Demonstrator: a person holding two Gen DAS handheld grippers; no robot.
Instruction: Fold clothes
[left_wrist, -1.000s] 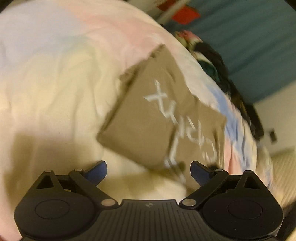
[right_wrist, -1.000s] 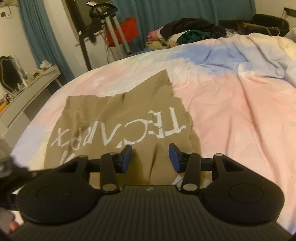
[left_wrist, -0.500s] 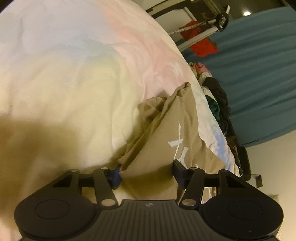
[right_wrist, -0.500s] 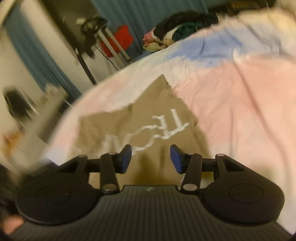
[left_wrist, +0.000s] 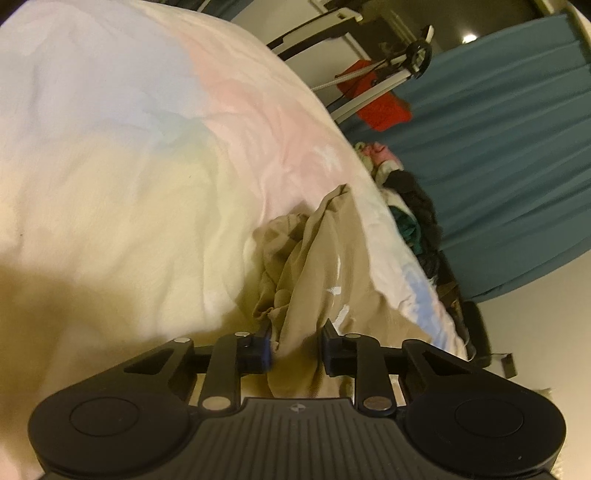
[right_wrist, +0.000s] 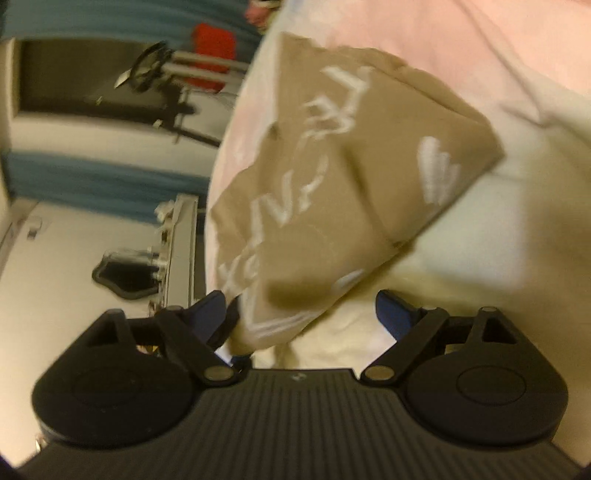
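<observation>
A tan T-shirt (left_wrist: 317, 258) with white lettering lies on the pastel bed cover (left_wrist: 129, 166). In the left wrist view its bunched edge runs straight between my left gripper's (left_wrist: 295, 347) fingers. The jaws are closing and the pads pinch the fabric. In the right wrist view the shirt (right_wrist: 332, 177) lies folded over with the lettering on top, and the picture is blurred. My right gripper (right_wrist: 303, 314) is rolled sideways, its jaws opening wide. A corner of the shirt hangs loose between them near the left finger, with bed cover (right_wrist: 480, 55) under the rest of the gap.
A pile of dark and coloured clothes (left_wrist: 410, 206) sits at the bed's far edge before a teal curtain (left_wrist: 498, 147). An exercise machine (left_wrist: 388, 74) and a red object (left_wrist: 380, 107) stand beyond the bed. A grey dresser (right_wrist: 181, 251) stands beside the bed.
My left gripper has gone from wide open to closed around the shirt's bunched edge. My right gripper has rolled sideways, dropped a little and spread its jaws, letting the fabric go.
</observation>
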